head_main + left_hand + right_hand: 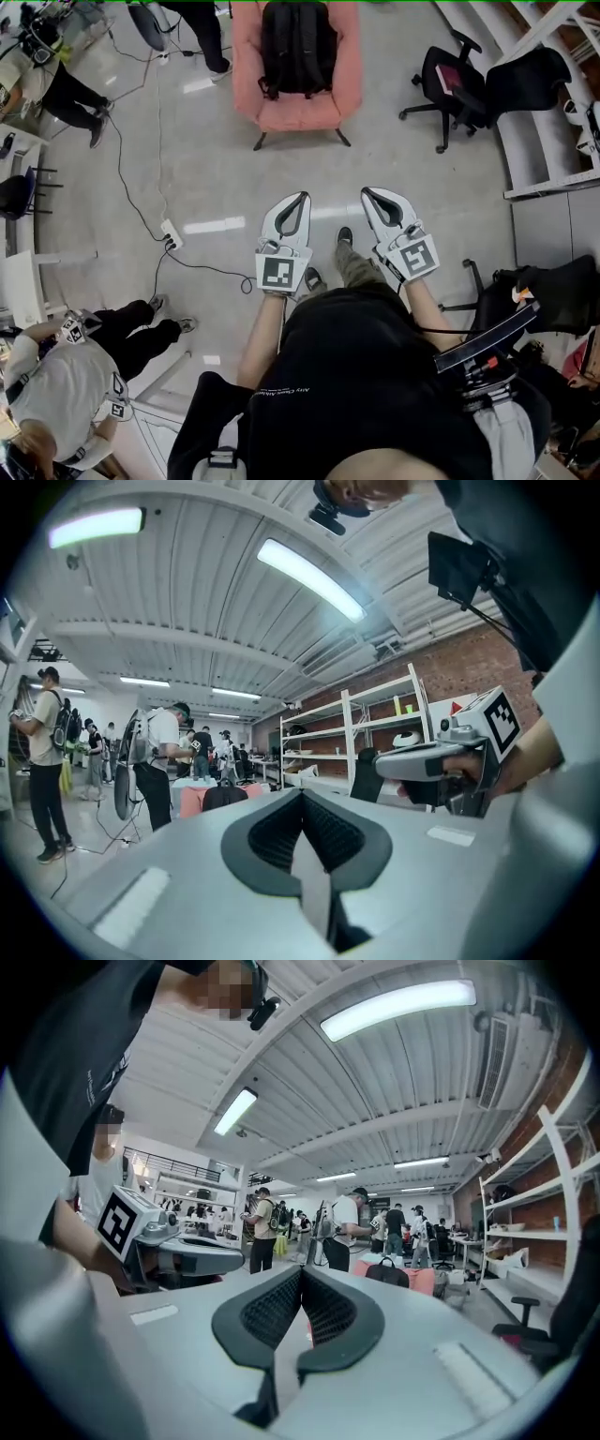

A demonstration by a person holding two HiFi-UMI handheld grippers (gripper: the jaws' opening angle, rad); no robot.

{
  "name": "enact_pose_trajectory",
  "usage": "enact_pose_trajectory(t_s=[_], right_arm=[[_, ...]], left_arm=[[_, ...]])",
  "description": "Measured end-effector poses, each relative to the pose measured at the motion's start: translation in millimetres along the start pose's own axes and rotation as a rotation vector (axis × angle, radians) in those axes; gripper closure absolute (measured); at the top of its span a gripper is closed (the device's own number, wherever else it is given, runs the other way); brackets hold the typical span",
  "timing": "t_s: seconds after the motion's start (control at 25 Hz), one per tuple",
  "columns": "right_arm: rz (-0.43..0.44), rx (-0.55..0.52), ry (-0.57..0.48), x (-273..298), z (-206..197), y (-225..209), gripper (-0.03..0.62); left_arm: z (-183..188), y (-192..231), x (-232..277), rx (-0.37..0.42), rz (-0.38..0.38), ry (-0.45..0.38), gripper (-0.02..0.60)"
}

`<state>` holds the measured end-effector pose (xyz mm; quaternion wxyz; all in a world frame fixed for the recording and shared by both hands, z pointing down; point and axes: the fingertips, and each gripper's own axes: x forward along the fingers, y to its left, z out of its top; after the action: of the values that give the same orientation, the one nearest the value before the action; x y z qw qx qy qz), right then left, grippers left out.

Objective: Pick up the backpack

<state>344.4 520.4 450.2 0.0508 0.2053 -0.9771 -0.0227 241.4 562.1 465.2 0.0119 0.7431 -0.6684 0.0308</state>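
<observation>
A black backpack (297, 47) stands upright on the seat of a pink armchair (296, 111) at the top middle of the head view, well ahead of both grippers. It shows small and far off in the left gripper view as the backpack (224, 797), and in the right gripper view as the backpack (386, 1272). My left gripper (298, 200) and right gripper (373, 195) are held level side by side above the floor, pointing toward the chair. Both are shut with nothing between the jaws. The right gripper (412, 761) also appears in the left gripper view.
A black office chair (452, 86) stands right of the armchair, beside white shelving (539, 141). A power strip (172, 234) with cables lies on the floor at left. People stand at the upper left and lower left. Another dark chair (544, 295) sits at right.
</observation>
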Motion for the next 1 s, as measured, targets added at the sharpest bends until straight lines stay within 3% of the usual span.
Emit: enact_pose_trajectory(t_s=[0.52, 0.68, 1.0], right_arm=[[0.157, 0.073, -0.065, 79, -7, -133, 0.579], [0.159, 0.099, -0.047, 100, -17, -165, 0.579], [0.167, 0.111, 0.017, 173, -33, -188, 0.579]], left_arm=[[8, 15, 136, 0.074, 0.023, 0.084, 0.58], [4, 20, 168, 0.073, 0.025, 0.07, 0.58], [-23, 88, 221, 0.009, 0.026, 0.106, 0.58]])
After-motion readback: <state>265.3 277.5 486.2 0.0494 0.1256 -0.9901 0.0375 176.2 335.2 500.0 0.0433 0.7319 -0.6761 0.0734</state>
